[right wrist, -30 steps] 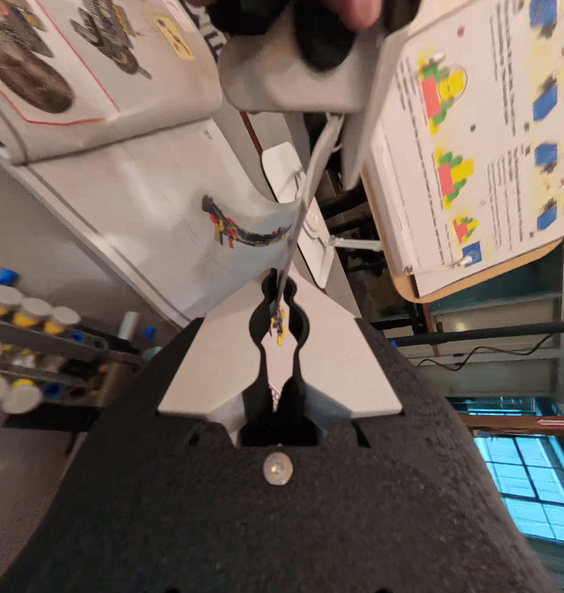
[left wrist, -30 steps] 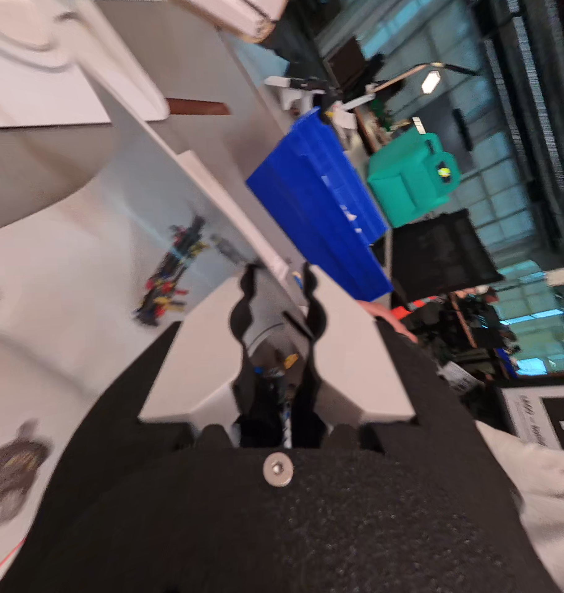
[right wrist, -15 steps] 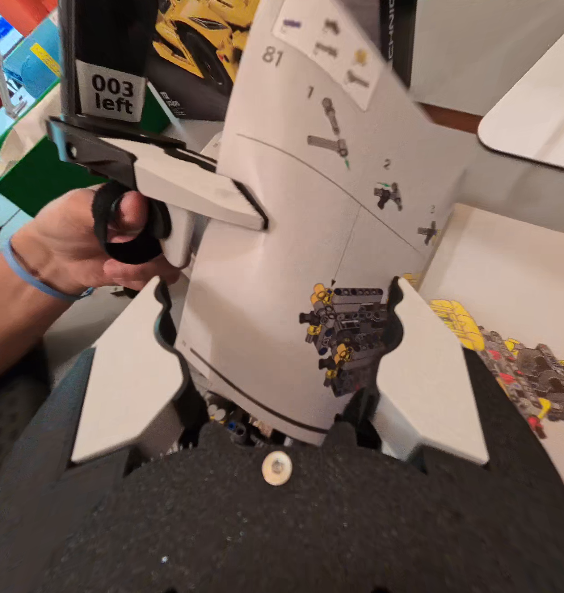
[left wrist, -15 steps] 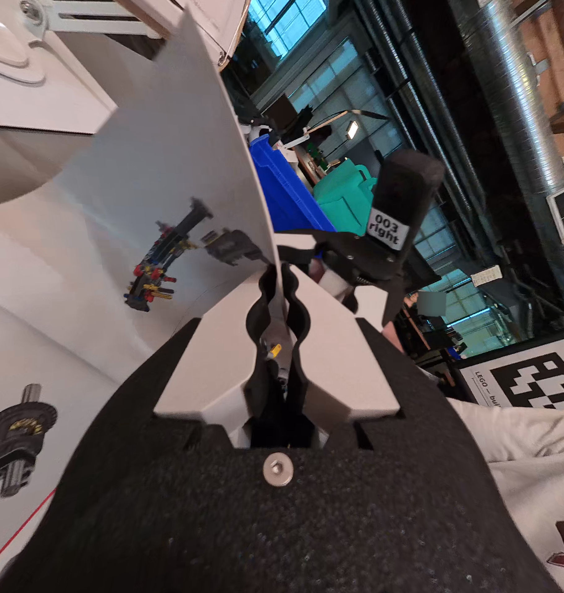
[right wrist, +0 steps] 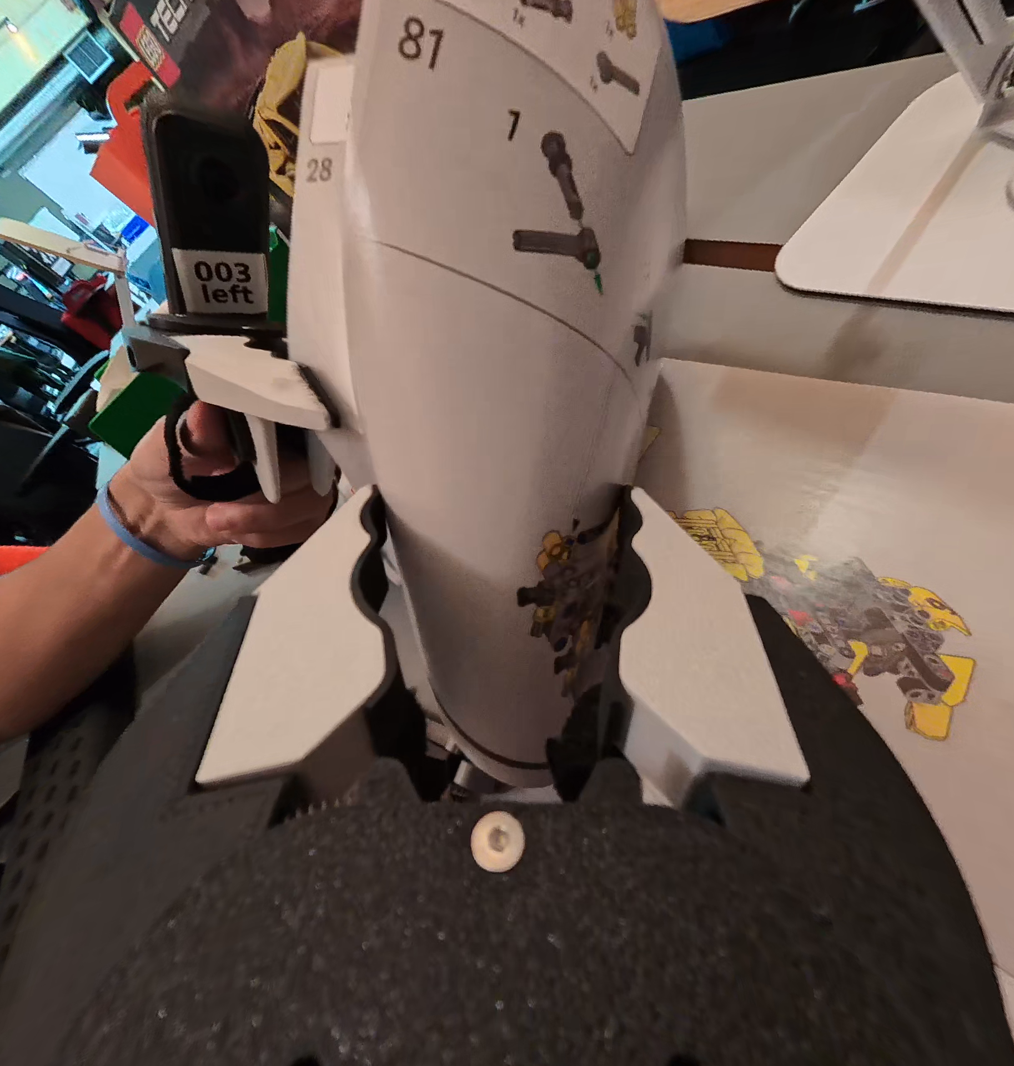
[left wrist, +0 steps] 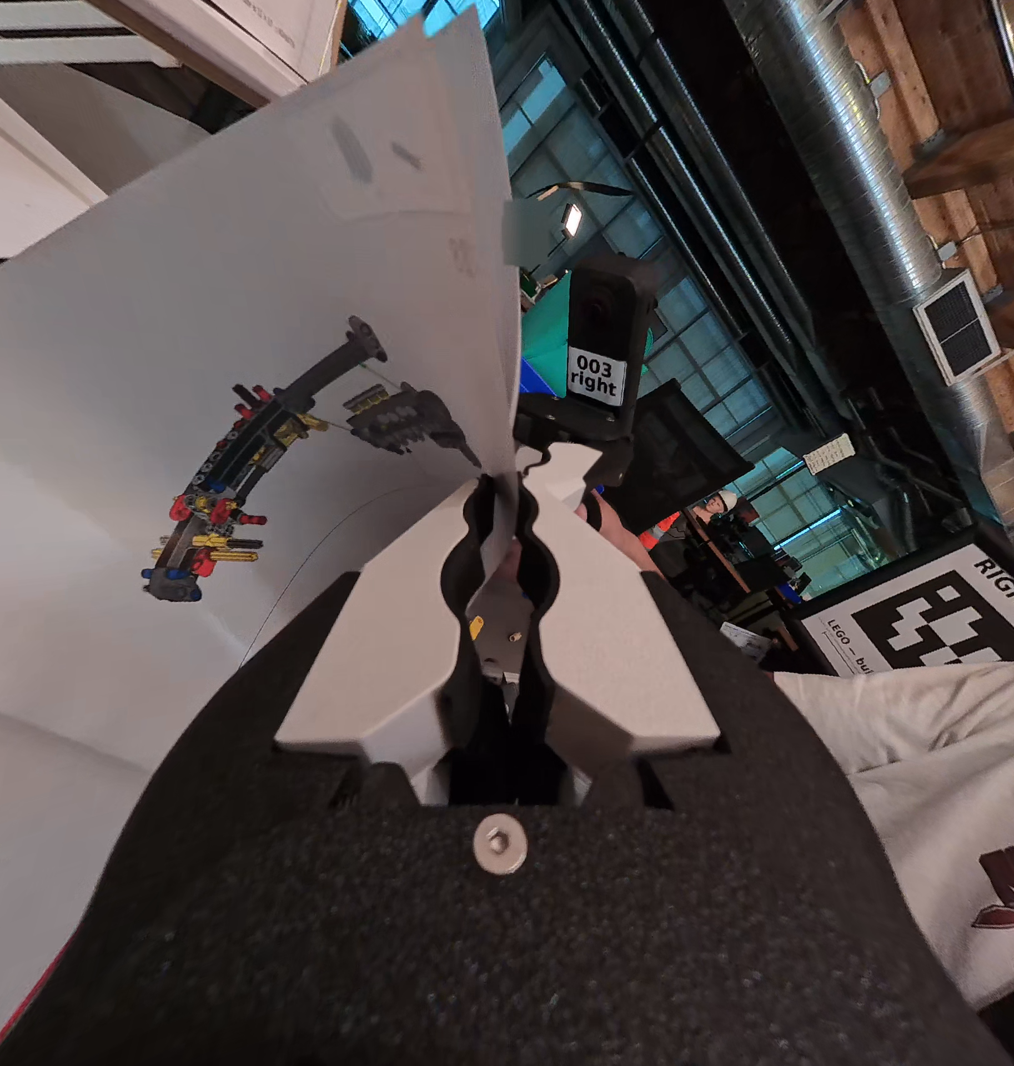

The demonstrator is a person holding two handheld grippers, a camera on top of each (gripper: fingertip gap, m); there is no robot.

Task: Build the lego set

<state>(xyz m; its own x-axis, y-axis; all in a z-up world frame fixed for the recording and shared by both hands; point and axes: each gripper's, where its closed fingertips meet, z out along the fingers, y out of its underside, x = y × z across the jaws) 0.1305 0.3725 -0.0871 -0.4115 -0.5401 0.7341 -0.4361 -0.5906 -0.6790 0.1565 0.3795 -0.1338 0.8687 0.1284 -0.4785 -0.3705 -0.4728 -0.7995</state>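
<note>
The LEGO instruction booklet's lifted pages (left wrist: 274,323) curl upright, printed with build steps. My left gripper (left wrist: 502,490) is shut on the edge of these pages, which run between its jaws. In the right wrist view the same pages (right wrist: 493,346) bulge between the fingers of my right gripper (right wrist: 502,502), which is open around them; its right finger touches the paper. The left gripper (right wrist: 314,404) shows there clamping the pages' left edge, held by a hand (right wrist: 204,507). The right gripper (left wrist: 556,461) shows beyond the pages in the left wrist view. No loose bricks are in view.
The open booklet (right wrist: 839,519) lies flat on the white table to the right. A white stand base (right wrist: 926,231) sits at the back right. A LEGO box (right wrist: 164,34) and a green block (right wrist: 129,409) are at the left. A patterned marker board (left wrist: 926,623) is nearby.
The right gripper let go of the page edge and opened; its jaws have since narrowed around the pages. The left gripper closed on the pages and raised them more upright.
</note>
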